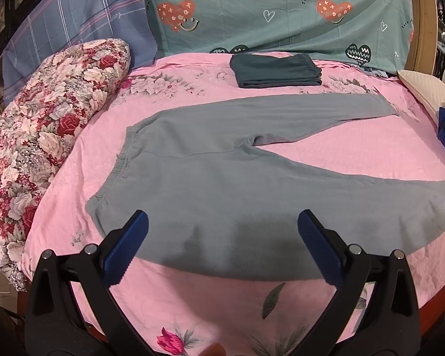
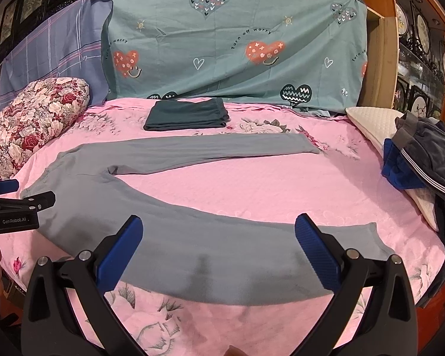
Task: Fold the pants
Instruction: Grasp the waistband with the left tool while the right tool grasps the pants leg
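Grey-blue and soft-looking, the pants [image 1: 210, 178] lie spread flat on the pink flowered bedsheet [image 1: 326, 151], waistband toward the left, the two legs splayed apart in a V toward the right. The left gripper [image 1: 222, 237] hangs above the near edge of the seat and thigh, its blue-padded fingers [image 1: 127, 246] spread wide and grasping nothing. The right gripper [image 2: 219, 243] hangs over the near leg, close to its cuff, fingers [image 2: 317, 252] likewise released and empty (both cast shadows on the cloth below). Behind the far leg a dark green folded garment [image 2: 187, 114] sits near the teal heart-print sheet [image 2: 237, 38]. A rose-patterned quilt roll [image 1: 44, 124] lies at the left; a heap of dark clothes [image 2: 427, 154] rests on a white pillow [image 2: 368, 118] at the right.
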The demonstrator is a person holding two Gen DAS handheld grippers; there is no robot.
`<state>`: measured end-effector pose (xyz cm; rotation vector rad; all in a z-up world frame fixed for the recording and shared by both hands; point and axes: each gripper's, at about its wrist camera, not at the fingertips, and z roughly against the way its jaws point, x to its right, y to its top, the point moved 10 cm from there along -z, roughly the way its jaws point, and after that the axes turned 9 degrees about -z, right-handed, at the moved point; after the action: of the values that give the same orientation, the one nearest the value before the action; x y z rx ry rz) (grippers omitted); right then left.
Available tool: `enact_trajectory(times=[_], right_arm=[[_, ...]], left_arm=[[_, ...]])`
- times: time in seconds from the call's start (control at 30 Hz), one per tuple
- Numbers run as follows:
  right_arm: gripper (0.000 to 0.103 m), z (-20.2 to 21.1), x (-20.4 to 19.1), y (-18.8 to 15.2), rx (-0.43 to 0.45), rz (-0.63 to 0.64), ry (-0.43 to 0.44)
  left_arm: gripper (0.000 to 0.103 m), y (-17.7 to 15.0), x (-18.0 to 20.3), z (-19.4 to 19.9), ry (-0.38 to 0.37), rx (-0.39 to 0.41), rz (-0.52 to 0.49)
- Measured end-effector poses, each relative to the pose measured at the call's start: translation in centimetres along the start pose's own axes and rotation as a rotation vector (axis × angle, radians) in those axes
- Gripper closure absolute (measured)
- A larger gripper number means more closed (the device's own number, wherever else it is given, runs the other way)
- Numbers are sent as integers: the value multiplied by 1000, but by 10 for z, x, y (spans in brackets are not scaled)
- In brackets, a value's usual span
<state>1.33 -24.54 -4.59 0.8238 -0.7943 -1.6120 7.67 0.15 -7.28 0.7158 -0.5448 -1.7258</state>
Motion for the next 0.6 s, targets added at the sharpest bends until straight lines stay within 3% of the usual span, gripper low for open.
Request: enact_trajectory(times=[0.2, 0.37, 0.47, 0.6], right_arm=[[1, -10, -7, 1, -22, 17, 32], [1, -35, -22, 15, -99, 75, 98], [1, -56, -29, 37, -109, 138, 85], [1, -91, -41, 62, -146, 163, 73]], left_arm=[[2, 8, -34, -18, 10, -21, 19], [2, 24, -95, -38, 107, -29, 15], [2, 32, -134, -64, 144, -68, -16], [2, 42, -175, -114, 104, -146, -23]])
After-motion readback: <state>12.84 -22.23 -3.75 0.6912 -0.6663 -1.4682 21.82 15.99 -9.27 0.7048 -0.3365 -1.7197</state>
